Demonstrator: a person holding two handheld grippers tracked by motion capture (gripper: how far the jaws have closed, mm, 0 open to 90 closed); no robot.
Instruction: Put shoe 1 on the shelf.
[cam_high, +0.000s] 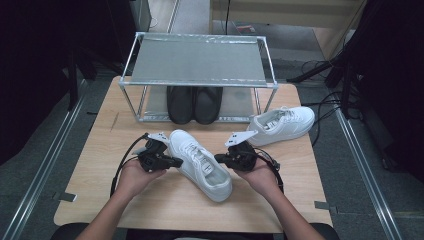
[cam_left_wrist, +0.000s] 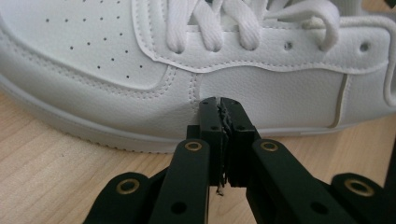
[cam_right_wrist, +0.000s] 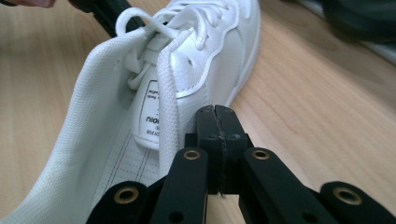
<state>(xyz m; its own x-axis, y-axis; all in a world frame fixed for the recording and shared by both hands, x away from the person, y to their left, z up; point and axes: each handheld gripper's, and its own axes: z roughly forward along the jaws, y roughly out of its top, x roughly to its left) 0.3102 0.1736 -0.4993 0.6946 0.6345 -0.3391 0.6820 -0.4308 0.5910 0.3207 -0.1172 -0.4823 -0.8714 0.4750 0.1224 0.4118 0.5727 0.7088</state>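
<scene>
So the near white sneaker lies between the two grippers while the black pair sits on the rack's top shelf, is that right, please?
Not quite: the black pair sits under the rack, on the lower level, and the top shelf is bare, as the high view shows. The near white sneaker does lie between the left gripper and right gripper.

The work surface is a light wooden table (cam_high: 165, 200) with a visible grain. A metal-framed rack (cam_high: 200, 62) with a grey mesh top shelf stands at its far edge. A pair of black shoes (cam_high: 195, 104) sits side by side on the tabletop under that shelf. One white sneaker (cam_high: 200, 164) lies diagonally at the centre, toe pointing toward the rack. A second white sneaker (cam_high: 282, 125) rests to the right, near the rack's front right leg.
</scene>
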